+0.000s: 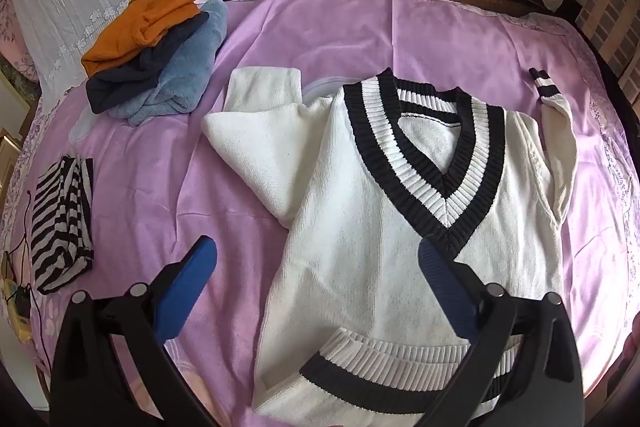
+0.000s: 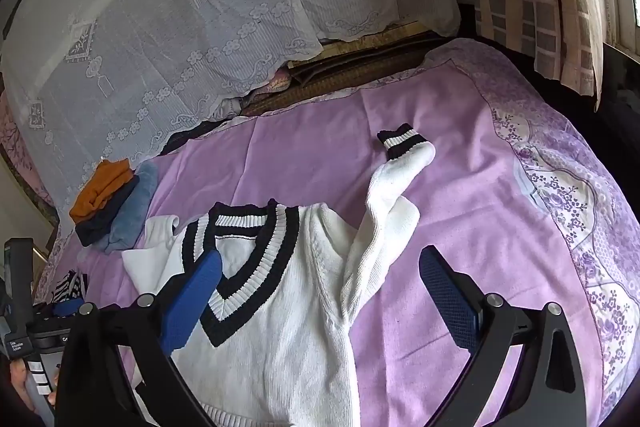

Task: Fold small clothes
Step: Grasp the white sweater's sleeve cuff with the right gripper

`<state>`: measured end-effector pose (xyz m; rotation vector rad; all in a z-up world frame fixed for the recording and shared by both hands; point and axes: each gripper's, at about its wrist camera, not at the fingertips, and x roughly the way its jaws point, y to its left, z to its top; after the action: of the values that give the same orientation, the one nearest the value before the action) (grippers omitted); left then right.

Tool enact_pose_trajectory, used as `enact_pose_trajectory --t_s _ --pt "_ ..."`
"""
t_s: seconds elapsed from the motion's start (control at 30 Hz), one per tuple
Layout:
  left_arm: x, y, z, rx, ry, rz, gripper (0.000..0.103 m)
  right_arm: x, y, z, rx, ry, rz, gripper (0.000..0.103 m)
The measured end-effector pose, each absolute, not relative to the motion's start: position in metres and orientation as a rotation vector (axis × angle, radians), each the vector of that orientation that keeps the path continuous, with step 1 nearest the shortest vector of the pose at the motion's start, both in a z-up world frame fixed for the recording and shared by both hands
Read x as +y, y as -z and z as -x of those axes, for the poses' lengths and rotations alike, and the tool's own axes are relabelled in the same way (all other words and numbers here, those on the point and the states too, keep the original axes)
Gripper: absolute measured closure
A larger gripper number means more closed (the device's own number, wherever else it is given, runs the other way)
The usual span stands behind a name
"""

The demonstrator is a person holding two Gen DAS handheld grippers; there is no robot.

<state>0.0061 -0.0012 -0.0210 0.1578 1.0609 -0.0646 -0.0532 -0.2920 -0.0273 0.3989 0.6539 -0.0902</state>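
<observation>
A white knit sweater [image 1: 360, 227] with a black-and-white striped V-neck lies face up on the purple bedsheet [image 1: 168, 187]. Its left sleeve [image 1: 260, 131] is bent back on itself. The right sleeve [image 2: 384, 203] stretches away, ending in a striped cuff [image 2: 400, 141]. My left gripper [image 1: 316, 259] hovers open over the sweater's lower left side, nothing between its blue pads. My right gripper [image 2: 320, 275] is open above the sweater's right shoulder and armpit, also holding nothing. The sweater [image 2: 280, 307] fills the lower middle of the right wrist view.
A pile of folded clothes, orange, navy and light blue [image 1: 156, 55], sits at the back left. A black-and-white striped garment [image 1: 62, 223] lies at the left edge. A lace cover [image 2: 180, 27] hangs behind the bed. The floral bed border [image 2: 580, 227] runs along the right.
</observation>
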Motion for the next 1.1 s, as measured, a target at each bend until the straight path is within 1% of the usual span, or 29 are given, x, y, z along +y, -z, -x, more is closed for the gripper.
enact_pose_trajectory --t_s 0.27,0.5,0.57,0.63,0.67,0.7,0.8,0.83,0.87,0.9,0.93,1.0,1.1 --pt "0.005 0.038 -0.011 1.108 0.032 -0.16 0.005 -0.311 0.044 0.033 0.683 0.088 -0.396 0.004" --pt "0.022 0.061 -0.019 1.174 -0.054 -0.152 0.005 -0.372 0.052 -0.034 0.69 0.19 -0.434 0.004" --pt "0.027 0.069 -0.022 1.195 -0.08 -0.145 0.005 -0.374 0.051 -0.067 0.727 0.207 -0.394 0.004" --pt "0.031 0.076 -0.026 1.218 -0.102 -0.132 0.004 -0.371 0.055 -0.104 0.816 0.259 -0.289 0.004" --pt "0.032 0.078 -0.027 1.228 -0.11 -0.129 0.004 -0.366 0.062 -0.123 0.865 0.277 -0.25 0.004" --pt "0.033 0.081 -0.029 1.237 -0.117 -0.13 0.004 -0.359 0.077 -0.136 0.956 0.321 -0.182 0.004" --pt "0.035 0.087 -0.032 1.254 -0.13 -0.138 0.004 -0.353 0.106 -0.16 1.027 0.354 -0.213 0.005" --pt "0.036 0.089 -0.033 1.258 -0.131 -0.139 0.004 -0.355 0.116 -0.16 1.047 0.371 -0.23 0.011" --pt "0.037 0.09 -0.034 1.262 -0.131 -0.141 0.005 -0.361 0.124 -0.156 1.055 0.383 -0.257 0.02" --pt "0.037 0.091 -0.035 1.266 -0.13 -0.143 0.005 -0.368 0.133 -0.152 1.054 0.361 -0.33 0.055" --pt "0.038 0.093 -0.036 1.269 -0.127 -0.145 0.004 -0.38 0.137 -0.143 1.044 0.324 -0.424 0.085" --pt "0.038 0.096 -0.037 1.277 -0.123 -0.152 0.004 -0.408 0.131 -0.113 0.933 0.251 -0.646 0.087" --pt "0.034 0.098 -0.039 1.282 -0.112 -0.156 0.004 -0.448 0.092 -0.049 0.729 0.273 -0.718 0.088"
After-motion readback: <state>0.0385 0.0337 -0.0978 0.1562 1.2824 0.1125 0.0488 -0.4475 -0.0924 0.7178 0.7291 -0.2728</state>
